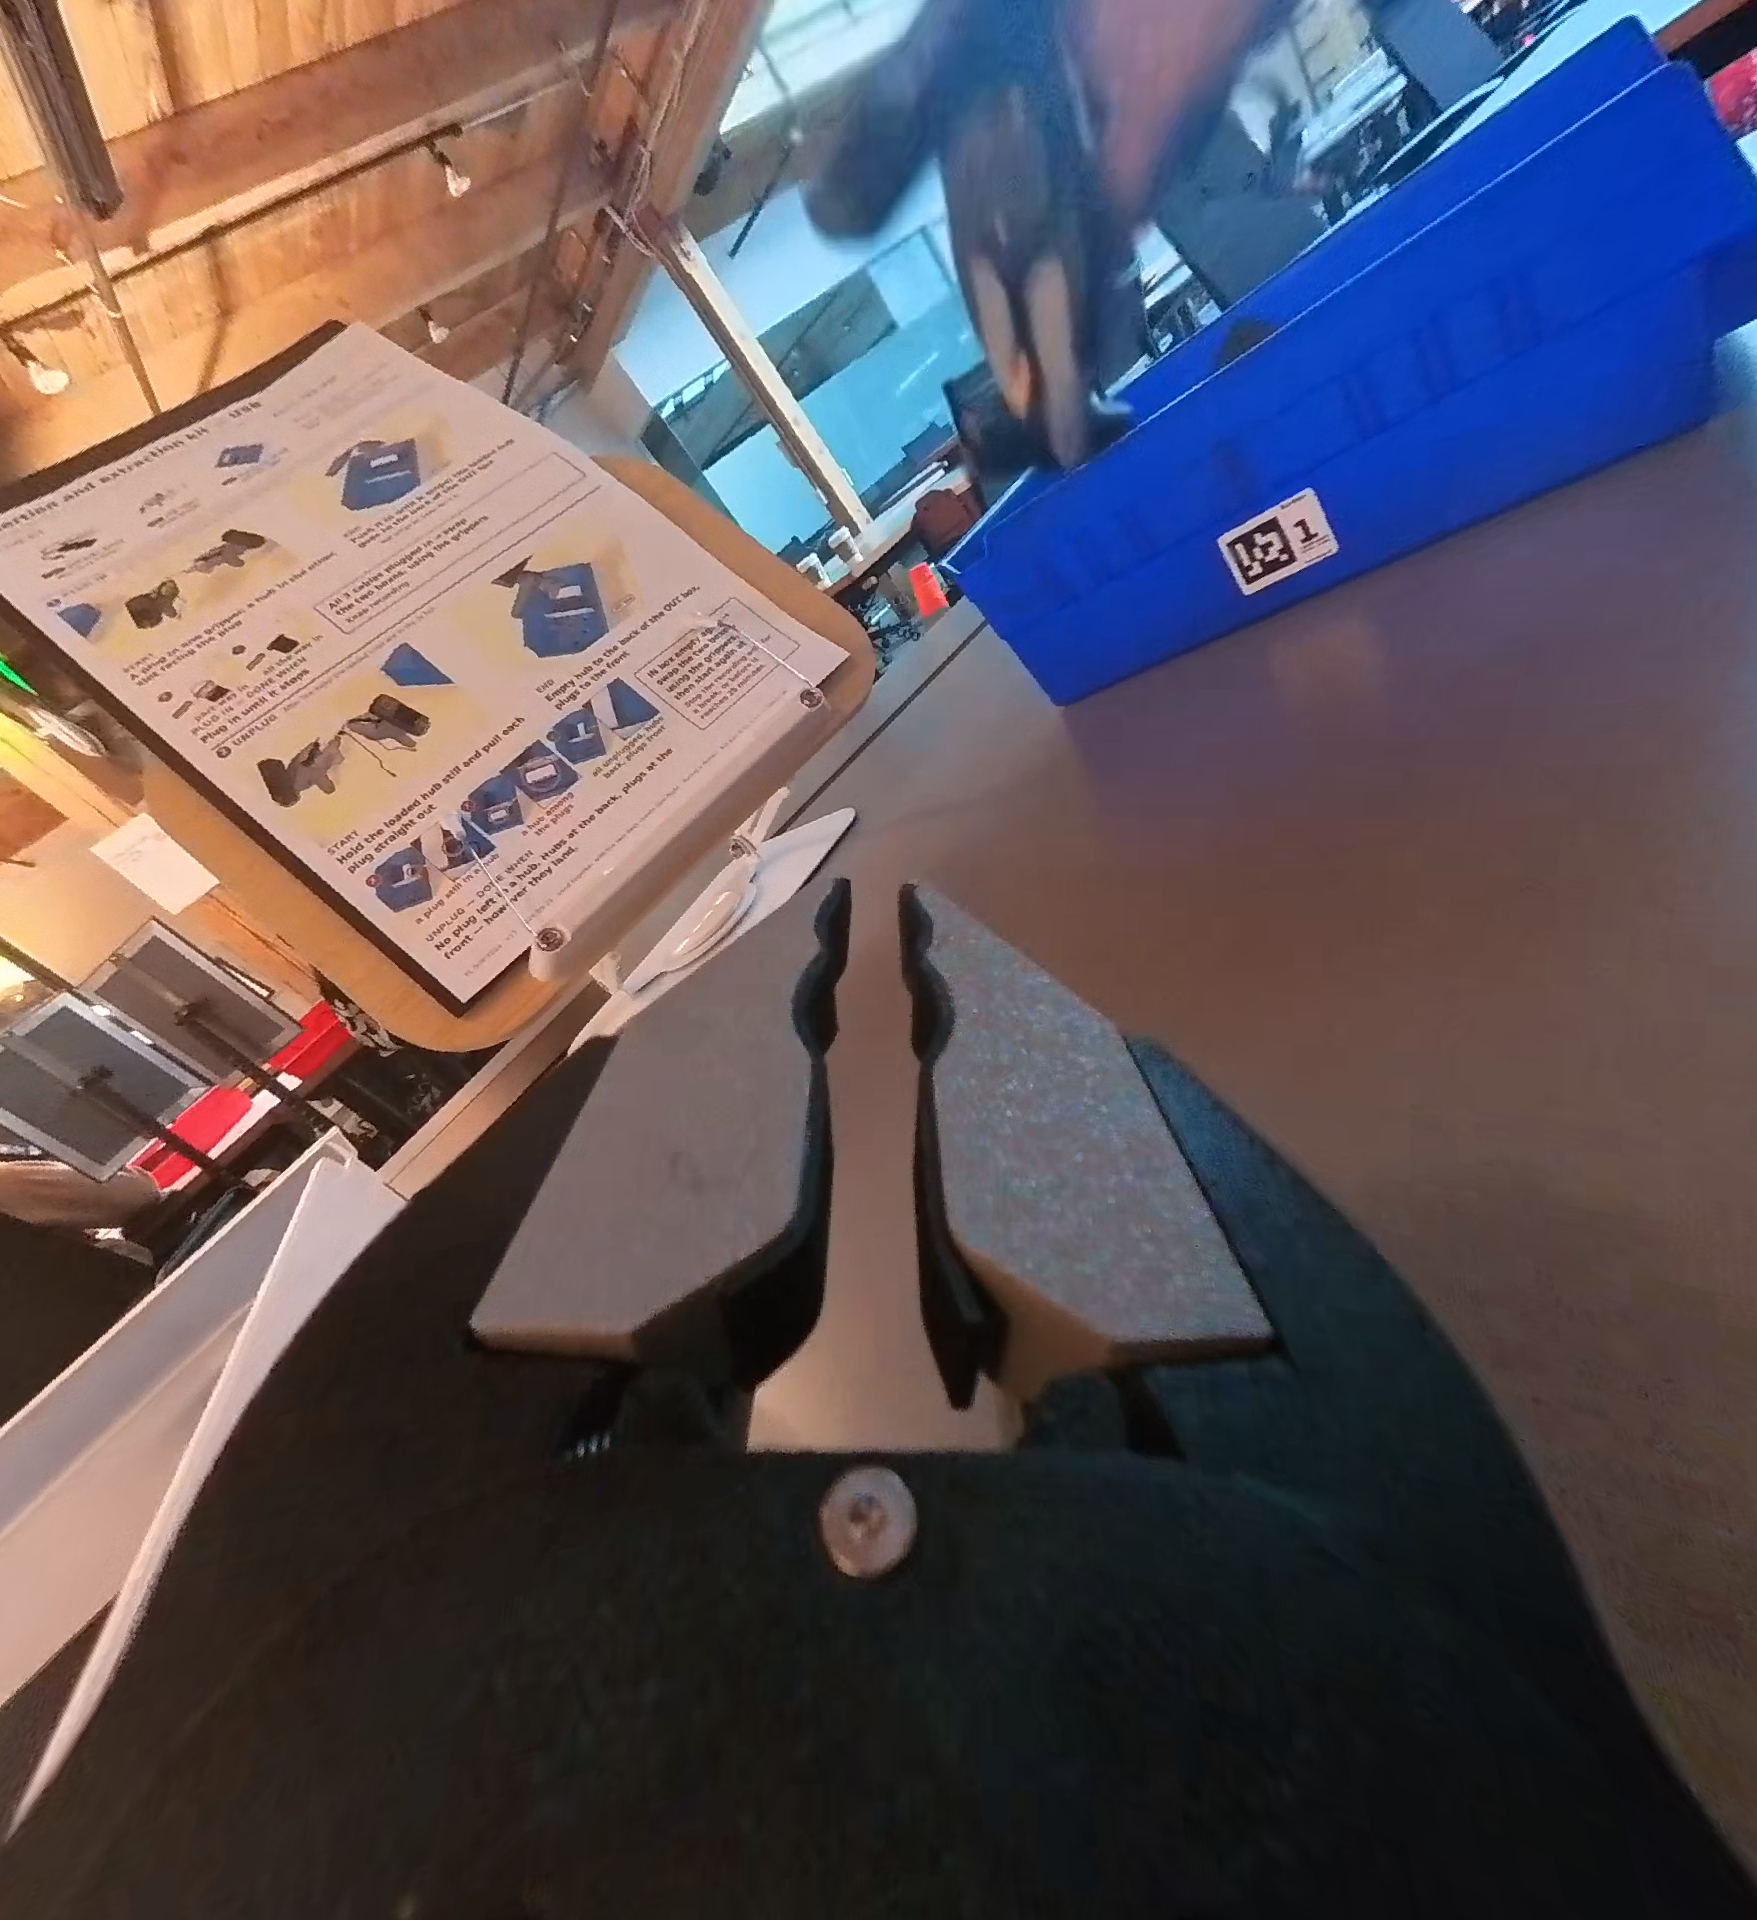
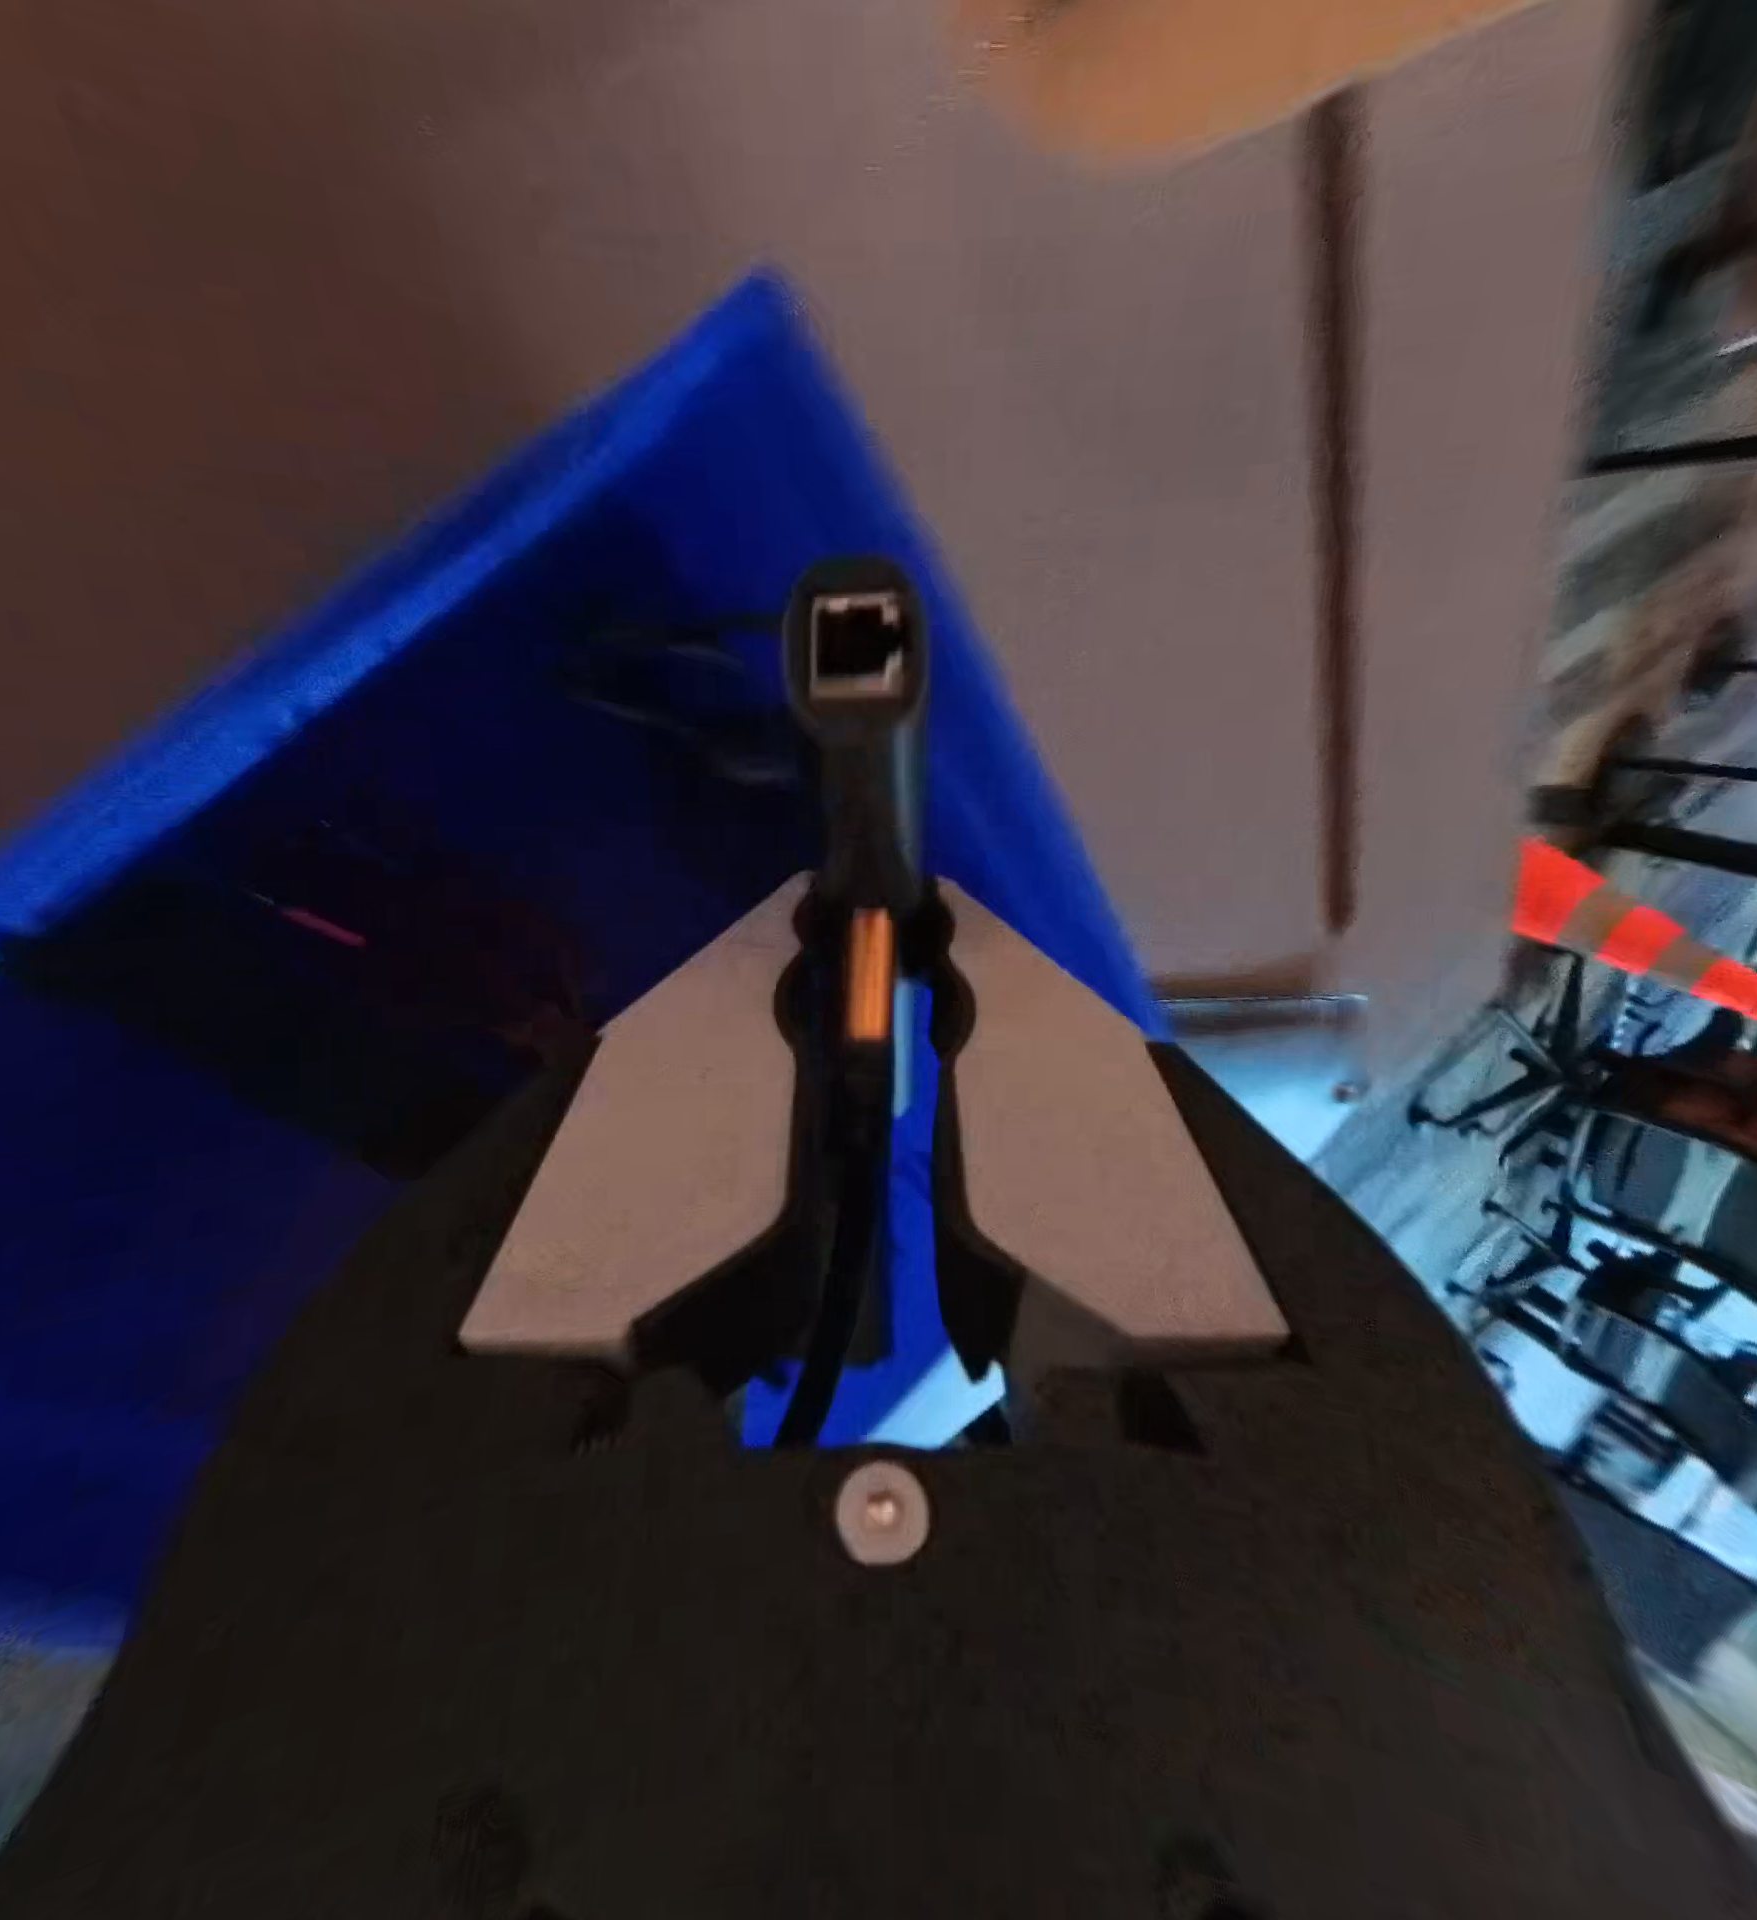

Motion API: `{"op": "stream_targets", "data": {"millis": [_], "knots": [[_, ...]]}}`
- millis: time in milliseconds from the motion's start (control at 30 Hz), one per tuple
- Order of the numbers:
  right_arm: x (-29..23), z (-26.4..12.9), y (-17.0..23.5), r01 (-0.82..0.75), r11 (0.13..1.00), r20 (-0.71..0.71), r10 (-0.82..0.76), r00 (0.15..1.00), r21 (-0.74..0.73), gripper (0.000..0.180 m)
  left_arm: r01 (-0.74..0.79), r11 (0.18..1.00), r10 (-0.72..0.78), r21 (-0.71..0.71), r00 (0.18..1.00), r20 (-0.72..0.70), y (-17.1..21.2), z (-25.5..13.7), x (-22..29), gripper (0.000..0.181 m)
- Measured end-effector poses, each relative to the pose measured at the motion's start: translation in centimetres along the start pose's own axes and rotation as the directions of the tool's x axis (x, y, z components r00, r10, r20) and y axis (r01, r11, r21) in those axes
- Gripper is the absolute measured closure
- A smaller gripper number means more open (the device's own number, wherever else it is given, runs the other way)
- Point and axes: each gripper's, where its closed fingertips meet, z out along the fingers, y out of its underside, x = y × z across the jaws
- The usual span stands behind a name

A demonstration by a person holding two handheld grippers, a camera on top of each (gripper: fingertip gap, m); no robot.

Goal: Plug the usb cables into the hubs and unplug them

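Note:
My right gripper is shut on a black hub with a square port at its far end. The hub sticks out past the fingertips, and its black cable runs back between the fingers. It hangs above a blue bin that holds dark cables, blurred by motion. My left gripper rests low over the grey table. Its jaws are almost together with a thin gap and hold nothing. In the left wrist view the right gripper is a dark blur over the blue bin.
An instruction sheet on a wooden board with a white stand is at the table's left edge. A white tag sticker is on the bin's wall. A white bin rim lies at the lower left. Chairs and desks fill the background.

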Motion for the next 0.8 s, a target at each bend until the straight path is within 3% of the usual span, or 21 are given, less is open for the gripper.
{"op": "stream_targets", "data": {"millis": [33,100,167,267,333,400,467,533,600,700,800], "knots": [[-1.3,2.8,1.1,0.050,0.995,0.047,-0.046,0.998,-0.088,0.164,0.002,1.000,-0.002,0.001,1.000,0.002,0.0,0.0,-0.1,0.175],[-2.1,5.8,2.4,0.075,0.980,0.079,-0.062,0.995,-0.182,0.165,-0.001,1.000,0.001,-0.001,1.000,0.008,0.1,-0.1,-0.2,0.176],[-1.3,6.1,2.3,0.007,0.981,0.071,0.007,0.997,-0.191,0.163,-0.002,1.000,0.002,-0.001,1.000,0.005,0.1,-0.1,-0.1,0.176],[0.1,3.8,2.6,-0.072,0.984,0.063,0.084,0.994,-0.165,0.138,0.002,1.000,-0.002,-0.027,1.000,-0.009,0.4,0.1,0.1,0.173],[1.4,1.3,3.4,-0.119,0.983,0.015,0.122,0.992,-0.138,0.123,0.072,0.992,-0.078,-0.106,0.995,-0.059,1.0,0.4,0.6,0.153],[3.4,-1.7,4.7,-0.199,0.975,-0.101,0.189,0.977,-0.096,0.111,0.254,0.940,-0.289,-0.227,0.947,-0.138,1.3,0.2,1.8,0.133],[6.0,-5.0,6.4,-0.283,0.958,-0.265,0.264,0.927,-0.035,0.095,0.369,0.898,-0.420,-0.239,0.882,-0.216,-0.5,-0.9,3.0,0.120],[7.8,-8.4,7.7,-0.342,0.937,-0.402,0.339,0.850,0.067,0.080,0.370,0.906,-0.410,-0.205,0.886,-0.216,-2.3,-2.4,2.8,0.121],[8.6,-11.1,8.4,-0.373,0.909,-0.472,0.415,0.778,0.184,0.078,0.351,0.916,-0.384,-0.195,0.906,-0.175,-3.5,-3.9,2.1,0.116],[8.8,-14.2,8.7,-0.412,0.837,-0.471,0.544,0.694,0.359,0.078,0.370,0.893,-0.411,-0.255,0.902,-0.132,-4.0,-6.1,1.2,0.115],[7.0,-15.9,9.5,-0.539,0.721,-0.319,0.683,0.657,0.434,0.078,0.361,0.877,-0.378,-0.317,0.926,0.009,-2.7,-8.5,-1.5,0.116]]}}
